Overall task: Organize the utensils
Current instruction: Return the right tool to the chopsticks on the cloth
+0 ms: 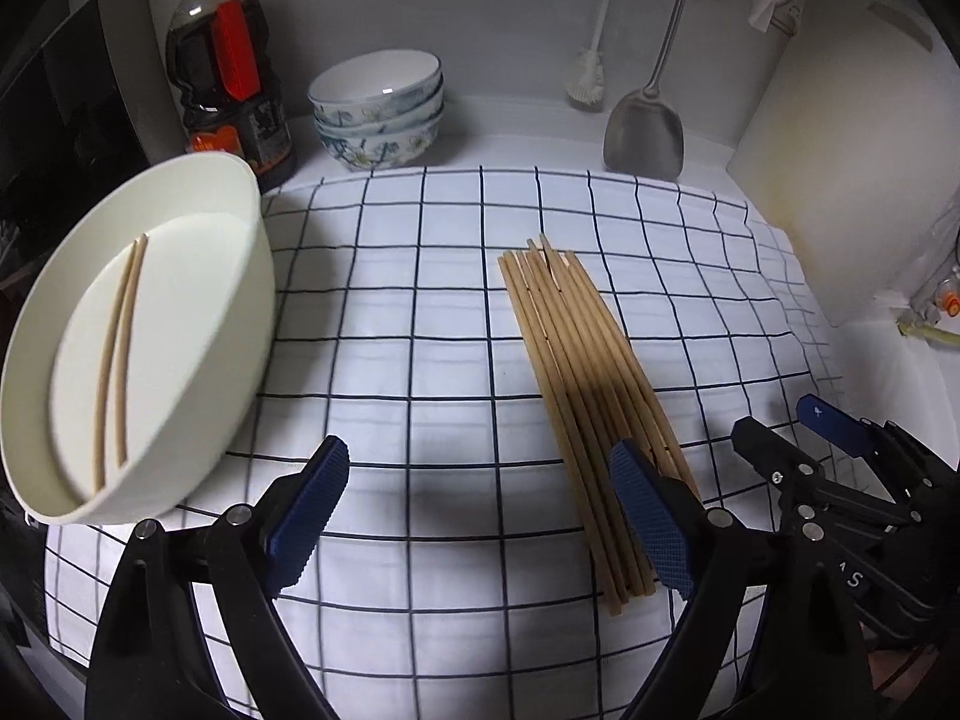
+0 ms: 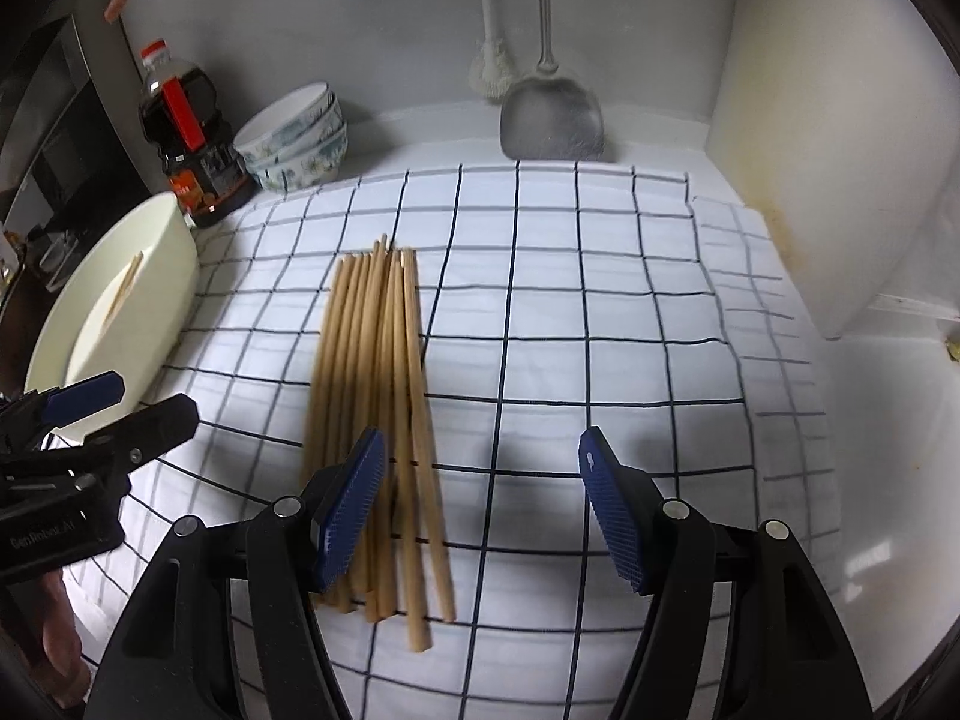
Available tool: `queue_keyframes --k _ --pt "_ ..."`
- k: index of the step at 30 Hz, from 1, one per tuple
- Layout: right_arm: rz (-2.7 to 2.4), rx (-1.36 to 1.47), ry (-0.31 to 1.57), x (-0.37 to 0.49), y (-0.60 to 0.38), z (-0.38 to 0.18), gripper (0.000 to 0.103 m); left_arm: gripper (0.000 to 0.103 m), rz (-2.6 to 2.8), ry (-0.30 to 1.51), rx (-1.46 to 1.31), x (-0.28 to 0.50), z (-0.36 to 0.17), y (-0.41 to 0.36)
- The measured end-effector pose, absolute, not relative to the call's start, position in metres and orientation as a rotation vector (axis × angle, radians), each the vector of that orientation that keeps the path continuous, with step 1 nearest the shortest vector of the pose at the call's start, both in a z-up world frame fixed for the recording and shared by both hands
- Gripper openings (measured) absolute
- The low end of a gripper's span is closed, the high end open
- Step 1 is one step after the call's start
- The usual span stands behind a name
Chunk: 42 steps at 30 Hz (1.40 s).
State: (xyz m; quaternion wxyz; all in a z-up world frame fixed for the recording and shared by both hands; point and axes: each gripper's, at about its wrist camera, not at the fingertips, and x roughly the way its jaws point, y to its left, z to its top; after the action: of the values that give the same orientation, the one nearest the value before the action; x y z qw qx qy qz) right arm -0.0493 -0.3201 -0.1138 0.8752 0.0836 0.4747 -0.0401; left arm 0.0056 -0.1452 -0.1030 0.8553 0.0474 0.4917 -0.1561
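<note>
both the left gripper (image 1: 480,510) and right gripper (image 2: 480,504) stand spread and empty above a bundle of chopsticks (image 1: 576,372) on checked cloth (image 1: 390,312); two chopsticks (image 1: 117,354) lie in a white bowl (image 1: 240,276).

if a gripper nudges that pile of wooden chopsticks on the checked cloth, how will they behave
The chopsticks look thin, stiff and light, so a nudge would probably scatter them rather than bend them. They look rounded, so loose ones may roll, though the checked cloth should damp that. Lying packed side by side, one pair may be hard to pinch alone.
</note>
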Motion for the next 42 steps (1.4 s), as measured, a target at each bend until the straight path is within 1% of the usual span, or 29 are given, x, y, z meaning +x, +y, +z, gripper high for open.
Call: queue_keyframes --k 9,16,29,33,42 --pt "-0.031 0.143 1.016 -0.029 -0.320 -0.144 0.064 0.087 -0.275 1.076 0.092 0.017 -0.139 -0.153" --pt "-0.019 0.097 1.028 -0.020 -0.319 -0.156 0.064 0.087 -0.256 1.087 0.099 0.023 -0.154 -0.158" --pt "0.002 0.019 1.016 -0.014 -0.316 -0.163 0.063 0.087 -0.242 1.100 0.085 0.029 -0.164 -0.160" --pt "-0.003 0.019 1.007 -0.013 -0.318 -0.163 0.058 0.087 -0.250 1.100 0.076 0.029 -0.164 -0.162" --pt "-0.050 0.041 1.008 -0.016 -0.333 -0.162 0.056 0.089 -0.242 1.105 0.070 0.033 -0.167 -0.161"
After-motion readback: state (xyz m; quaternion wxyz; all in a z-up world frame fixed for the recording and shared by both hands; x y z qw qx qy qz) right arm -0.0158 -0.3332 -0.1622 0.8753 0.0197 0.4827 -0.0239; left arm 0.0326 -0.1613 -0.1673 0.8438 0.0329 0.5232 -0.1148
